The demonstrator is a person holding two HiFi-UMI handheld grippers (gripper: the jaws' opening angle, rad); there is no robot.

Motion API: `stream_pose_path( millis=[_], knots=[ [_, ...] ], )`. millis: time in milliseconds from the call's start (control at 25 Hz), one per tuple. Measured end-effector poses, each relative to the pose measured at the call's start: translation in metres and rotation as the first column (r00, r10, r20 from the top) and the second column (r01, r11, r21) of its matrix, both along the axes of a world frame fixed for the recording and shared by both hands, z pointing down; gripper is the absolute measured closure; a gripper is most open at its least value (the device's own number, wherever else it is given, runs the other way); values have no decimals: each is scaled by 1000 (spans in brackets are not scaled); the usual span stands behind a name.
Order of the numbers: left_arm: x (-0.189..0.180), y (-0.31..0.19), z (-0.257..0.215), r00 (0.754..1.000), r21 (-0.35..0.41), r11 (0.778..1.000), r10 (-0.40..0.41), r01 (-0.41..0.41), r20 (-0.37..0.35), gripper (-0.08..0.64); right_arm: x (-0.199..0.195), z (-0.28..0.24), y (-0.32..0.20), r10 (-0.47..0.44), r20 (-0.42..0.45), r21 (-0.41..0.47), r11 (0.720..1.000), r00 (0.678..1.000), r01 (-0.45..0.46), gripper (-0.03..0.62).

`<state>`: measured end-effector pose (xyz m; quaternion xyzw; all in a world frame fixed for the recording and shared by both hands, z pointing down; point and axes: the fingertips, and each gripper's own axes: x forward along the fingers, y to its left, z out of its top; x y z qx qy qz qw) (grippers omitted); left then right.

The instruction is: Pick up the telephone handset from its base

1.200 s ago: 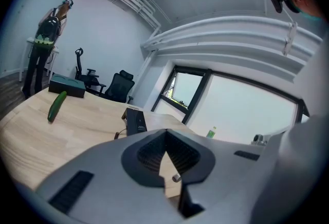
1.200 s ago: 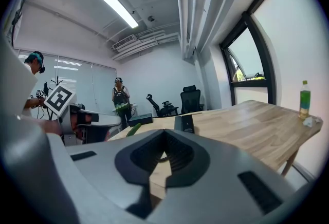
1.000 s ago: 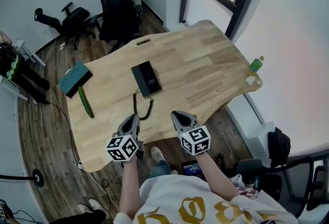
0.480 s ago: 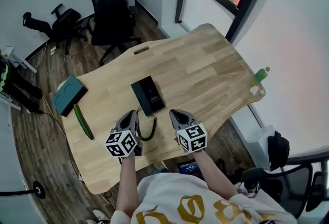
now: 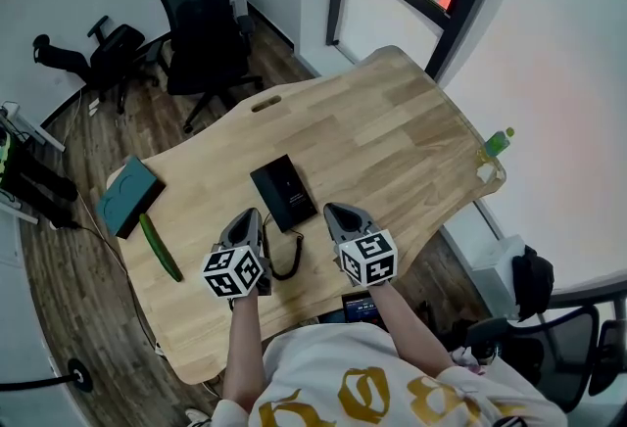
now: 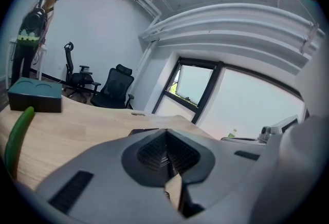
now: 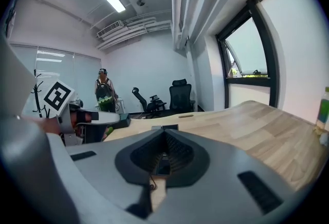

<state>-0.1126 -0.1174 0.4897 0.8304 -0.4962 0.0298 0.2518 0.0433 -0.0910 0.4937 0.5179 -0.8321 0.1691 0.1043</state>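
Shut tight, the left tongs (image 5: 250, 217) hung low over the near edge of the desk (image 5: 392, 136), with nothing between the two tips. The right tongs (image 5: 333, 212) hung just beside them, pointing the same way. They looked closed and empty too, with only a thin slit showing. Between the two tips, a little farther out, the curly cord (image 5: 289, 254) lay in a loop on the wood. Just past the cord sat the black phone (image 5: 284, 192), flat on the desk. The handset rested on its base, and I could not tell the two apart from above. Neither pair of tongs touched it. Off to the left lay a green cucumber (image 5: 160, 247) and a blue-green box (image 5: 127, 195), well apart from the phone. A green bottle (image 5: 495, 141) stood at the far right edge, and black chairs (image 5: 201, 14) stood on the floor behind the desk. I think the lift had not begun yet. Closed tongs would only bump the handset and push the whole phone away, so one pair needed to open first. A bad pinch could let the smooth handset slip. The cord could catch on a tip, or tug the base along as the handset rose.
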Motion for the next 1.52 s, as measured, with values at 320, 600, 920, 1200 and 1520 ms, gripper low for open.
stream_pose_path(
  millis=[320,600,920,1200,1520],
  knots=[
    [-7,-13,4,999,-1,999,-36,36,-8,554,-11,13,-12,-44,-17,-9,999,999,44,588],
    [-9,-30,5,998,12,998,-59,59,32,554,-7,8,-29,-26,115,-12,1000,993,28,588],
    [-10,-41,16,998,-20,998,-66,67,18,554,-5,18,-45,-56,72,-35,998,996,59,588],
    [-12,-47,32,998,-66,996,-66,65,-12,554,-7,30,-54,-66,34,-57,996,997,68,588],
    [-10,-54,51,999,-94,995,-36,33,-38,554,-7,49,-59,-91,-7,-92,992,996,90,588]
  ],
)
